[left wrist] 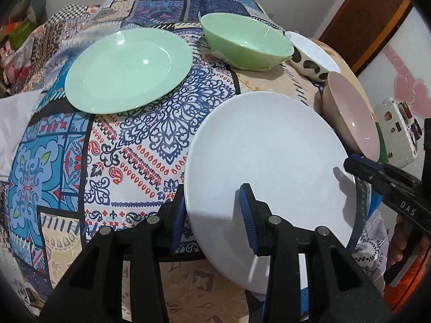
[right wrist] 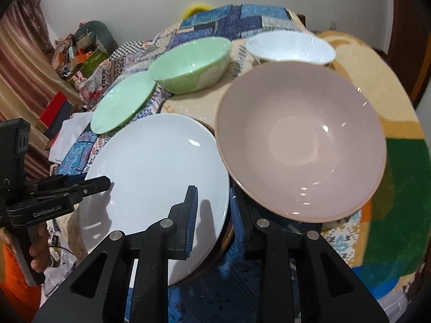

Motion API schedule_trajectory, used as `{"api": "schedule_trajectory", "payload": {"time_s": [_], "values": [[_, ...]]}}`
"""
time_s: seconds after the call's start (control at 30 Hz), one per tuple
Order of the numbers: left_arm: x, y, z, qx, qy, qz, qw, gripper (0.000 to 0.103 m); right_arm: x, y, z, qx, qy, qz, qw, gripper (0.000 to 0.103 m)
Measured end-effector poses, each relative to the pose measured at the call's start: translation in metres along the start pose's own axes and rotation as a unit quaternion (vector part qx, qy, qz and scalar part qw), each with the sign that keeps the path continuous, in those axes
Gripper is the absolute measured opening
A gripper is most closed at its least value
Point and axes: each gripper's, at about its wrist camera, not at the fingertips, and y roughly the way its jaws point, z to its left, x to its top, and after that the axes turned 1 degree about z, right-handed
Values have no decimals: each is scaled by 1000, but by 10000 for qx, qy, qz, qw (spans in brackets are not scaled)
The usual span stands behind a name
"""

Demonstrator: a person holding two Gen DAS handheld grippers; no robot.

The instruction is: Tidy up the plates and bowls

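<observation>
Plainly, the white plate (left wrist: 269, 161) is lying smooth and glossy at lower right of the frame, its rim between both tongs. Left tongs (left wrist: 212, 215) and right tongs (right wrist: 212, 215) are angling downward, straddling opposite edges; whether they are clamping it I cannot tell.

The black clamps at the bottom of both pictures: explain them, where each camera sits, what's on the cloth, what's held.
They are hand-held two-finger grippers, one in each of a person's hands; no robot. Each carries a fisheye camera looking along its fingers: one picture comes from the left gripper, the other from the right gripper. On the patterned cloth sit a green plate, green bowl, spotted white bowl and pink bowl; nearest, a white plate. Both grippers straddle the white plate's rim; the right looks clamped on it, the left's grip is unclear.
</observation>
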Motion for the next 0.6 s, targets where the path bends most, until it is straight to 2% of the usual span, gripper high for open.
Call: {"api": "schedule_trajectory", "payload": {"time_s": [0.2,0.43,0.53,0.6], "values": [[-1,-13,2,-22,0,-160,9999,39,4,-8,9,9,-111,-111,9999,24],[0,-40,3,75,92,-489,9987,48,12,-10,24,87,-199,-224,9995,26],[2,-55,5,143,132,-722,9972,56,19,-9,33,108,-251,-305,9992,30],[6,-65,9,209,145,-899,9956,60,24,-8,39,100,-303,-366,9988,39]]}}
